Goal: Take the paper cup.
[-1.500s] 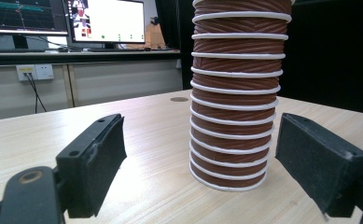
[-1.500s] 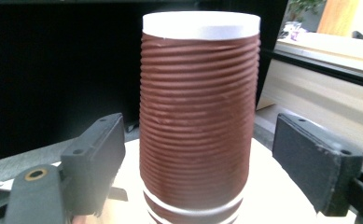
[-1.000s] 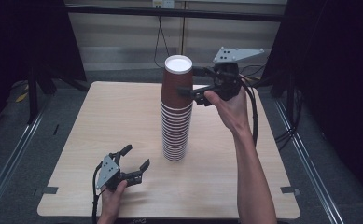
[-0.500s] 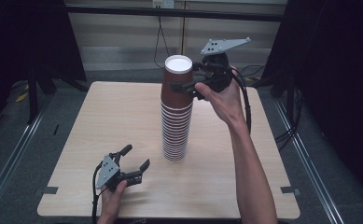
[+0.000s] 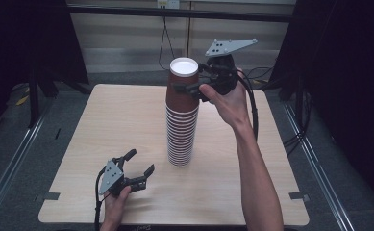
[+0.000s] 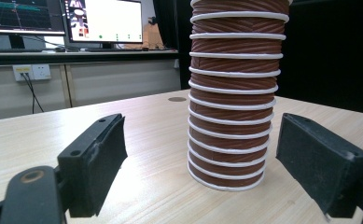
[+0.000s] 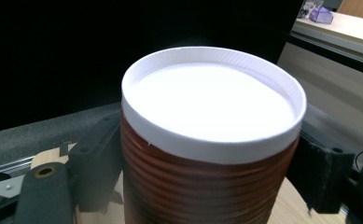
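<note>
A tall stack of upside-down brown ribbed paper cups (image 5: 180, 130) with white rims stands mid-table. My right gripper (image 5: 188, 79) is up at the stack's top, its jaws on either side of the top cup (image 5: 183, 89) and closed against its wall. In the right gripper view the white base of the top cup (image 7: 212, 102) sits between the black pads (image 7: 100, 163). My left gripper (image 5: 141, 161) rests low on the table near the front edge, open, pointing at the foot of the stack (image 6: 235, 93), with nothing between its fingers (image 6: 100, 158).
The light wooden table (image 5: 107, 120) has bare room left and right of the stack. Dark frame posts and rails stand around it. Monitors (image 6: 104, 21) and a wall socket sit beyond the far side in the left gripper view. A cable (image 5: 252, 110) trails from the right gripper.
The right gripper has shifted slightly left and up along the top cup, its grey plate tilting higher. The stack and the left gripper have stayed put.
</note>
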Action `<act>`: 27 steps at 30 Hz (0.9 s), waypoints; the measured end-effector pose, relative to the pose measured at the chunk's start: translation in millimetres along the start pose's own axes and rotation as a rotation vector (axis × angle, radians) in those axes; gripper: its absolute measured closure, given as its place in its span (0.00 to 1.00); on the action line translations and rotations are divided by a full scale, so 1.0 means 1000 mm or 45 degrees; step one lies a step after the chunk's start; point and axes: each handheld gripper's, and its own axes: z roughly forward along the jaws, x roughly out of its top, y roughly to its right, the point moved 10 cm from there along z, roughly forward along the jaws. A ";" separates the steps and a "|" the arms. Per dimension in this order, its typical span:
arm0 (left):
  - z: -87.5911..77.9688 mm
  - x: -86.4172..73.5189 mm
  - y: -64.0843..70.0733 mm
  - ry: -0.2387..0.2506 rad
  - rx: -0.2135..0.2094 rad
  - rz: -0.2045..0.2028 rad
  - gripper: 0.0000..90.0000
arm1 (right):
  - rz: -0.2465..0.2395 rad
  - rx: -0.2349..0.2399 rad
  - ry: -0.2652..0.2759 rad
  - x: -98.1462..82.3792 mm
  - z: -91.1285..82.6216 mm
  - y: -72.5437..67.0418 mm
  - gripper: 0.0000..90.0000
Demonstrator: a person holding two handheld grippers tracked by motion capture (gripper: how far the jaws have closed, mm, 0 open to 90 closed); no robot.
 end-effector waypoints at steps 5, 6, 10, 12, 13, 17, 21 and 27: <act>0.000 0.000 0.000 -0.001 -0.004 0.000 0.17 | 0.008 0.004 0.034 0.003 -0.002 0.000 0.23; 0.000 0.000 0.000 -0.001 -0.004 0.000 0.17 | 0.007 0.003 0.046 0.005 -0.004 0.000 0.23; 0.000 0.000 0.000 0.000 -0.004 -0.001 0.17 | -0.002 -0.003 0.100 0.012 -0.008 0.000 0.23; 0.000 0.000 0.000 0.000 -0.004 0.000 0.17 | -0.006 0.000 0.133 0.016 -0.010 -0.002 0.23; 0.000 0.000 0.000 -0.001 -0.005 0.006 0.17 | -0.007 0.000 0.139 0.017 -0.011 -0.002 0.23; 0.000 0.000 0.000 0.000 -0.006 0.000 0.17 | 0.002 -0.003 0.185 0.022 -0.016 0.000 0.23; 0.000 0.000 0.000 -0.001 -0.007 0.000 0.17 | 0.003 0.004 0.239 0.030 -0.023 -0.001 0.23; 0.000 0.000 0.000 -0.001 -0.009 0.001 0.17 | 0.024 0.016 0.313 0.036 -0.030 -0.001 0.24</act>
